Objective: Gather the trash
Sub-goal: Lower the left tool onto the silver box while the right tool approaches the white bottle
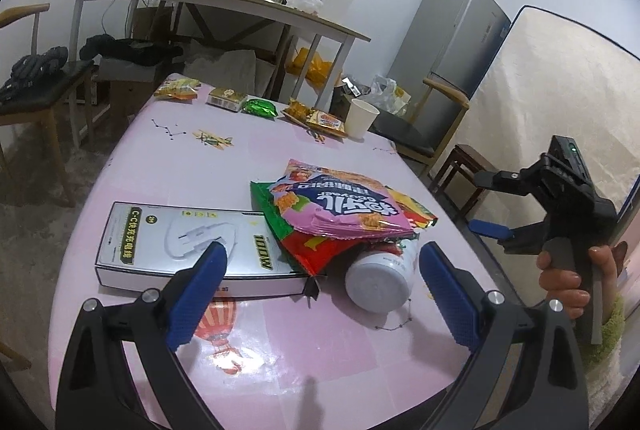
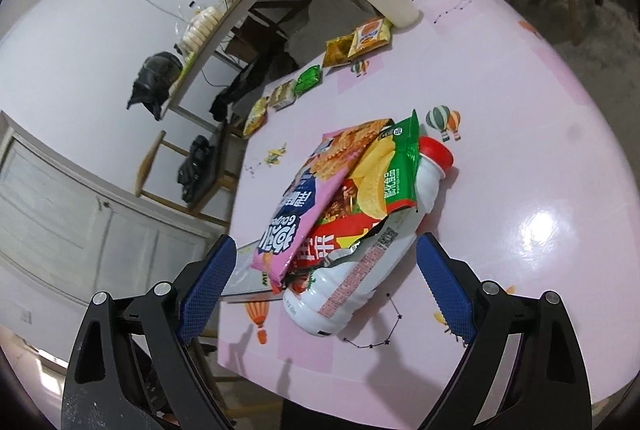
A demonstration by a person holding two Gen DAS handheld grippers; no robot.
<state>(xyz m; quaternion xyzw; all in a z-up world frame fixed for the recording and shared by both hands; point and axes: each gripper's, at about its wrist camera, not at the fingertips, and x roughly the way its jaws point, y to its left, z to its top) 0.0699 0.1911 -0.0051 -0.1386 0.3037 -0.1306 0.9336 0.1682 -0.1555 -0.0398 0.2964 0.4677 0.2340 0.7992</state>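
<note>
Heaped at the near end of the pink surface point(image 1: 160, 165), seemingly to gather it: pink snack bag point(image 1: 340, 201) over red and green wrappers, white bottle point(image 2: 360, 262) and flat box point(image 1: 176, 242). More wrappers point(image 1: 320, 117) far off. Left gripper point(image 1: 320, 270) spread wide, empty; right gripper point(image 2: 326, 270) likewise, hovering near the bottle.

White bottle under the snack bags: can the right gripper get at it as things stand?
Probably yes. The right gripper is open, with the white bottle lying on its side between and just ahead of its fingers. The bottle's base end is bare; only its upper part is covered by the pink snack bag and the green chip bag.
</note>
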